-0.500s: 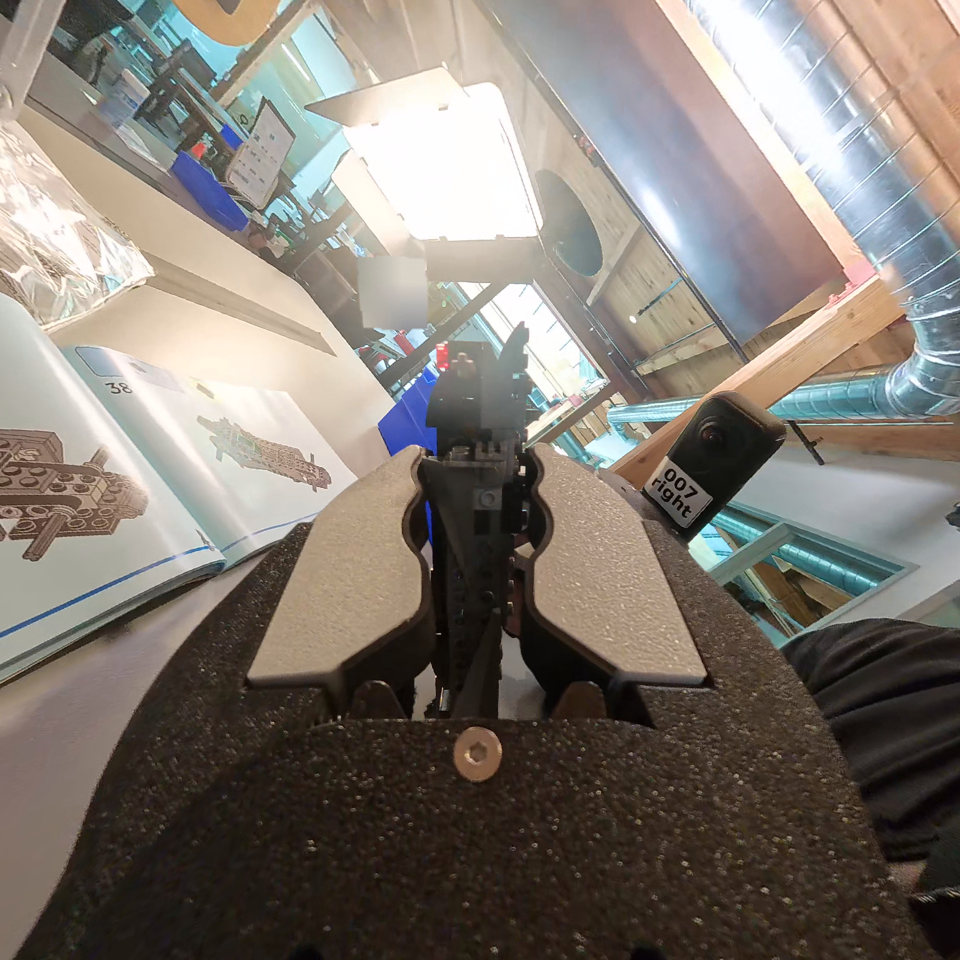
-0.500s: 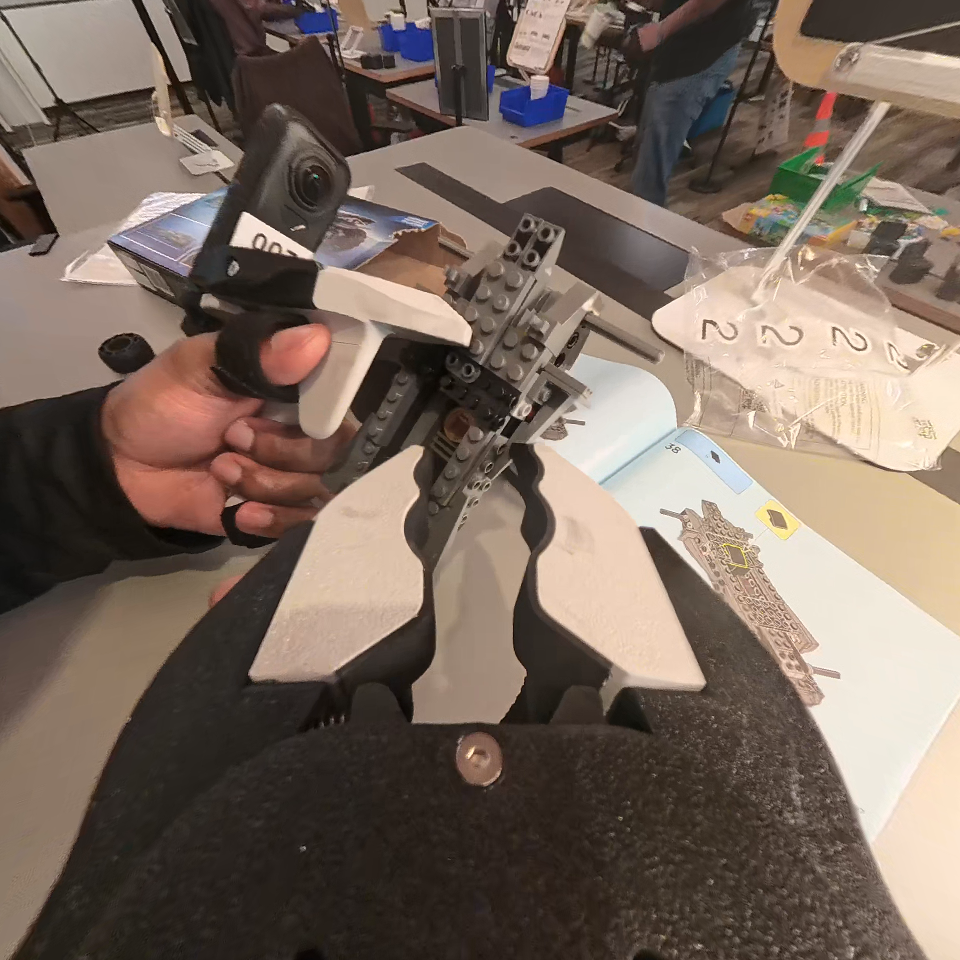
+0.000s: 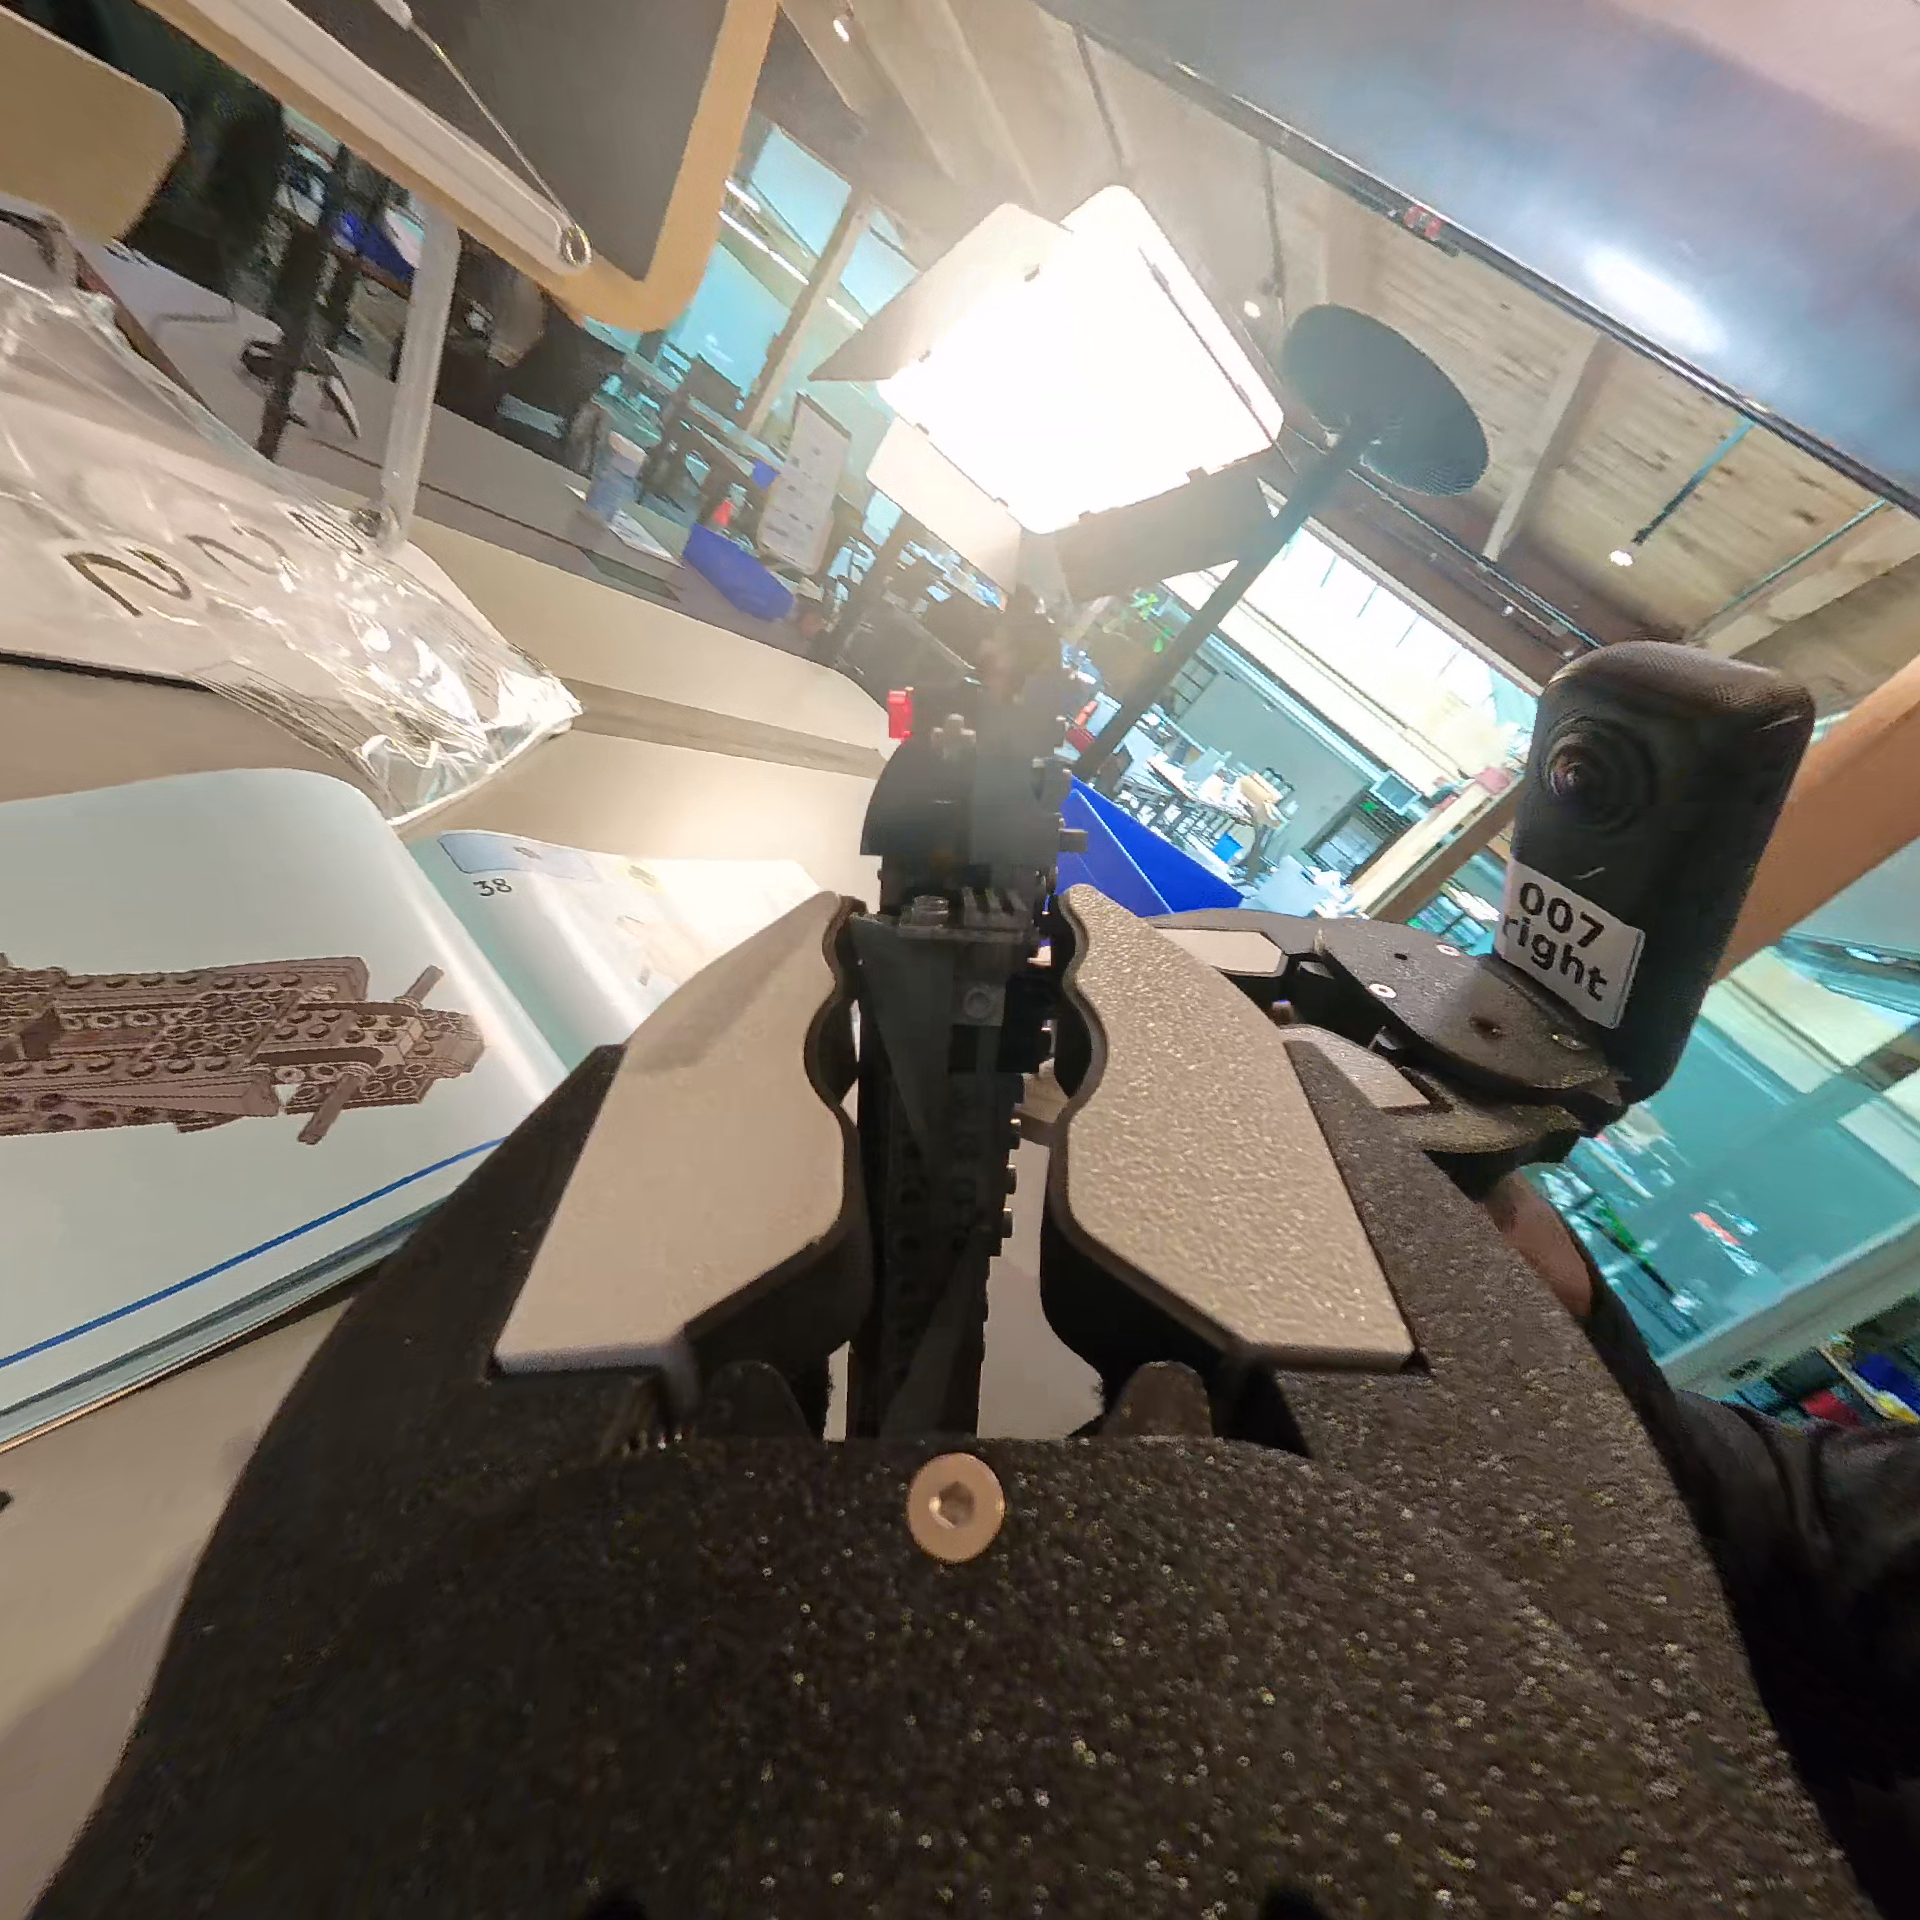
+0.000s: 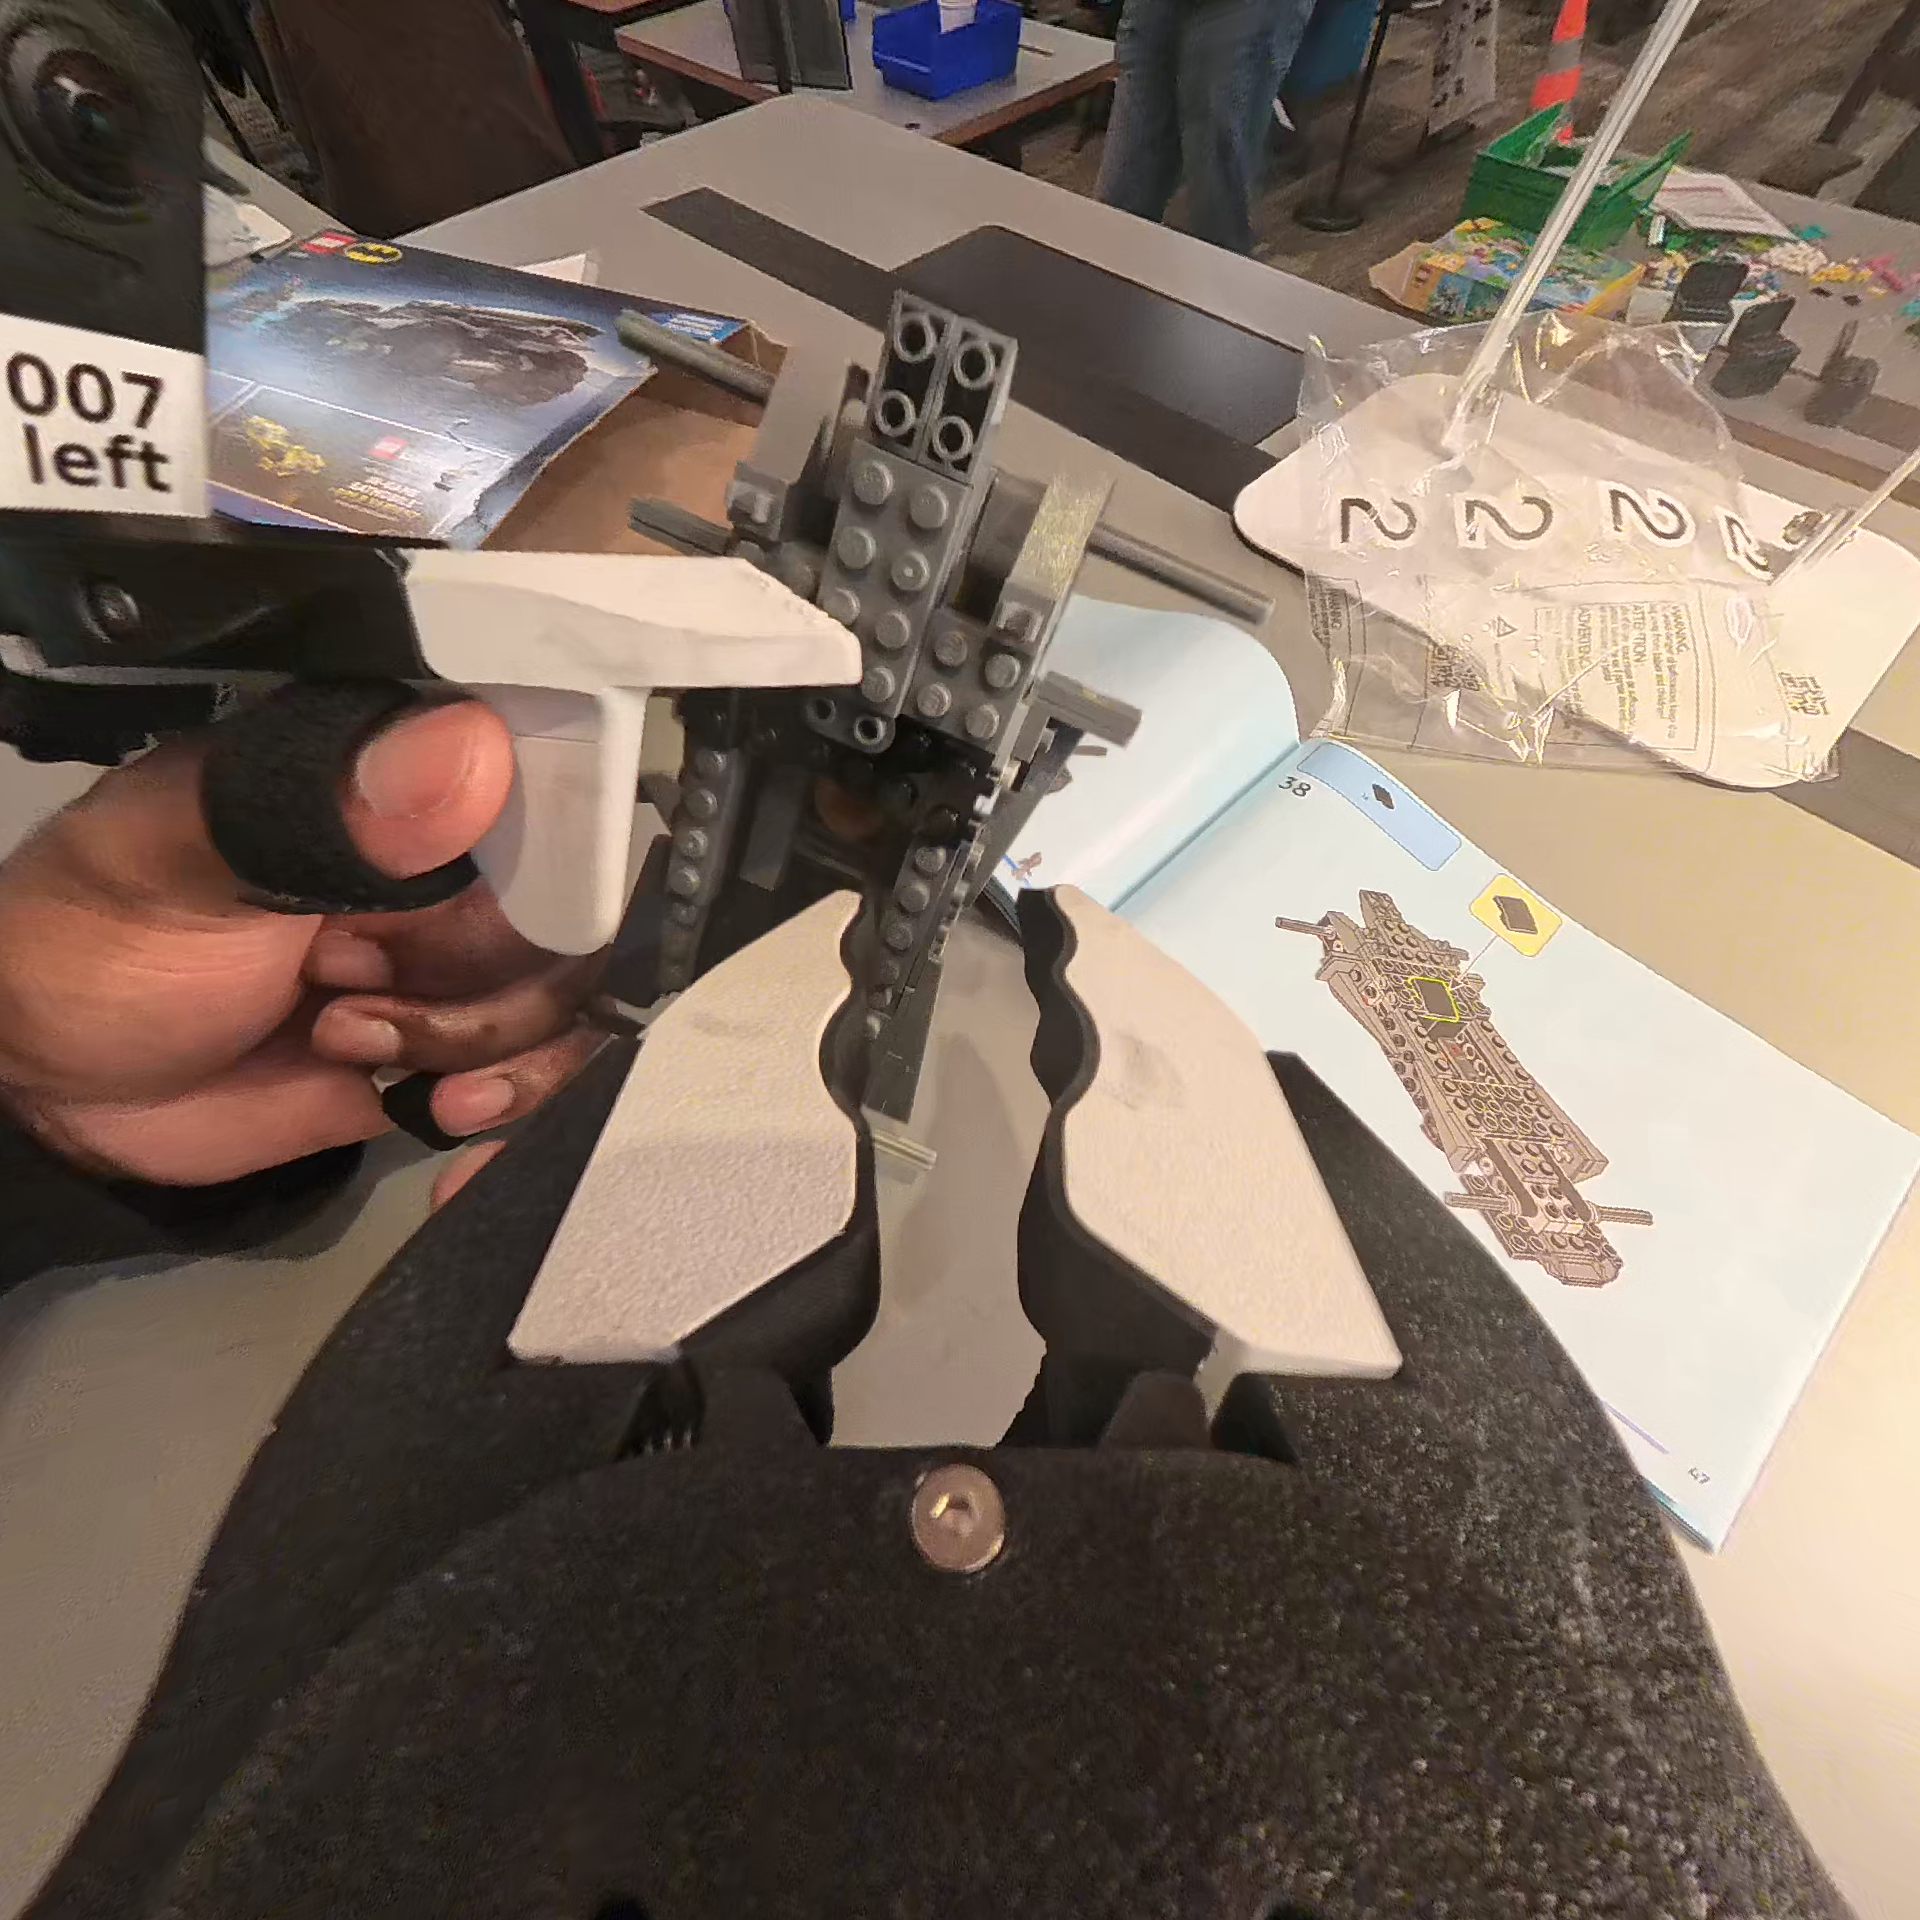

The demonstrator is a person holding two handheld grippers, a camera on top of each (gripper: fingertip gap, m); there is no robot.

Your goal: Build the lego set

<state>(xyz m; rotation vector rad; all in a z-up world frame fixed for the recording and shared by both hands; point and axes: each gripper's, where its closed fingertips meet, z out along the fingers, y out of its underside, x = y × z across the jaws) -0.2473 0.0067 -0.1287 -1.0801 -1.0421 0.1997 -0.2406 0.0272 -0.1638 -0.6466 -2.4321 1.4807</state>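
- The left gripper (image 3: 951, 914) has its jaws clamped on a grey brick model (image 3: 935, 1039); the model fills the gap from pad to pad.
- From the right gripper's side, the model (image 4: 904, 582) stands nearly upright, well off the tabletop (image 4: 1714, 831). Its long axis runs from 12 o'clock down to 6.
- The left gripper comes in from 9 o'clock, held in a hand (image 4: 208, 987), and crosses the model's upper middle.
- The right gripper (image 4: 940, 904) is open. The model's studded lower tail dips between its jaws and lies along the 9 o'clock finger (image 4: 831, 997). Clear space separates it from the 3 o'clock finger (image 4: 1060, 987).
- An open instruction booklet (image 4: 1455, 1039) lies at 3 o'clock, a crumpled clear bag (image 4: 1558, 582) at 2, and a dark box (image 4: 416, 353) at 10.
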